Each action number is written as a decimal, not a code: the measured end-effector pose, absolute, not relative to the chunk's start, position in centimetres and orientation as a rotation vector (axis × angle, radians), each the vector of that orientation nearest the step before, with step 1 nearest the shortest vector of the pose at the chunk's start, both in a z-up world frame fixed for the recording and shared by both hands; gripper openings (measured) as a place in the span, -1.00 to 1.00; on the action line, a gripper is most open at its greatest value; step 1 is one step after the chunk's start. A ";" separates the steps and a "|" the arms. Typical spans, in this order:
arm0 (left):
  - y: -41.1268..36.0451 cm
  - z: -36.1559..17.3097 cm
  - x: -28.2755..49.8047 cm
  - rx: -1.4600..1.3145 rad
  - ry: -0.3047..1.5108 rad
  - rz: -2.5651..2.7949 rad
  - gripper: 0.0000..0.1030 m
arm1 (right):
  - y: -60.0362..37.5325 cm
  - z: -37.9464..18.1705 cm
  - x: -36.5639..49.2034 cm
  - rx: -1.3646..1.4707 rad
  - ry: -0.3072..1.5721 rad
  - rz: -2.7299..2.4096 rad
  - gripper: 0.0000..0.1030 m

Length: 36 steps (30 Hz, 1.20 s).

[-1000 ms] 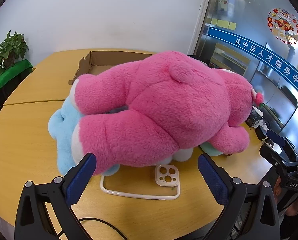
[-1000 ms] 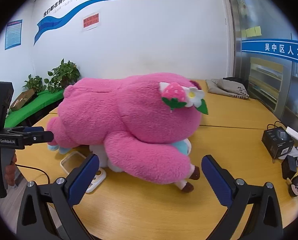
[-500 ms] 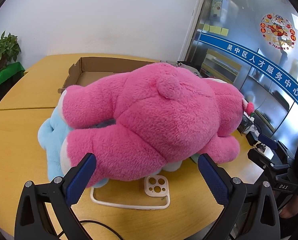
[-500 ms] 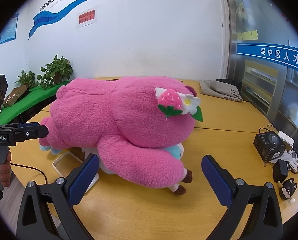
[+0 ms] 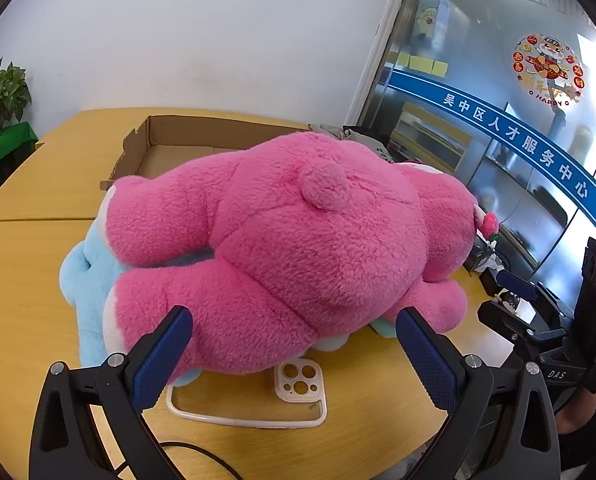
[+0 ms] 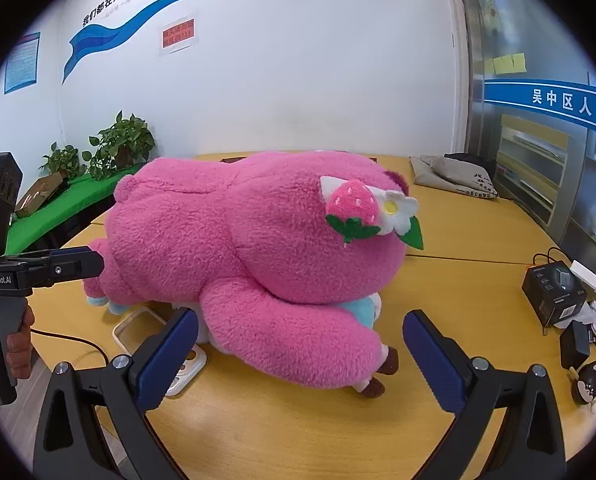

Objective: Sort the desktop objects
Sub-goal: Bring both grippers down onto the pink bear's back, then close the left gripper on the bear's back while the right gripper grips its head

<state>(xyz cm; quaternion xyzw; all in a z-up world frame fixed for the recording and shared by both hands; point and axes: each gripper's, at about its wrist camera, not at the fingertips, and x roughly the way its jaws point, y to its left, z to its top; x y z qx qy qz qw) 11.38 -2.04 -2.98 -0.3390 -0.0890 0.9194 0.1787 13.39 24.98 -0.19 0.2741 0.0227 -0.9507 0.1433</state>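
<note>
1. The pink plush bear [image 5: 298, 248] lies face down across the wooden desk [image 5: 22, 280], sprawled over a light blue plush [image 5: 86, 276], so it has to come off before anything beneath can be sorted
2. A clear phone case [image 5: 258, 400] lies flat on the desk at 6 o'clock of the bear, partly under its leg; the open cardboard box [image 5: 170, 148] sits at 11 o'clock behind it, a likely place for sorted things
3. The left gripper [image 5: 294, 356] stands wide open and empty, its blue pads either side of the bear's rump and leg, likely lined up for a grasp
4. The right gripper [image 6: 299, 354] is also spread open and holds nothing, framing the bear's near arm; chargers and a black box [image 6: 553, 292] lie at 3 o'clock
5. Against a second ago, both grippers have closed in: the bear fills more of each view, and the left pads now overlap its fur instead of sitting short of it
</note>
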 end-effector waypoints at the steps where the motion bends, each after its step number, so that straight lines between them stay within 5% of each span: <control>1: -2.0 -2.9 11.2 -0.956 -0.253 2.597 1.00 | 24.9 -0.1 13.3 0.789 0.064 -2.740 0.99; 10: -2.0 -2.9 9.3 -0.944 -0.317 2.581 1.00 | 26.1 0.9 13.7 0.690 0.007 -2.705 0.99; 15: -1.9 -2.9 7.8 -0.939 -0.357 2.576 1.00 | 30.7 3.7 13.2 0.534 -0.203 -2.725 0.99; 26: -1.7 -3.0 3.3 -0.886 -0.334 2.577 0.88 | 29.8 0.6 1.7 0.782 -0.206 -2.554 0.97; 31: -2.9 -2.3 3.0 -0.897 -0.388 2.587 0.42 | 28.4 -0.7 -0.1 0.819 -0.248 -2.504 0.40; 36: -4.0 -0.9 2.6 -0.928 -0.466 2.552 0.16 | 27.7 1.0 1.0 0.779 -0.246 -2.505 0.13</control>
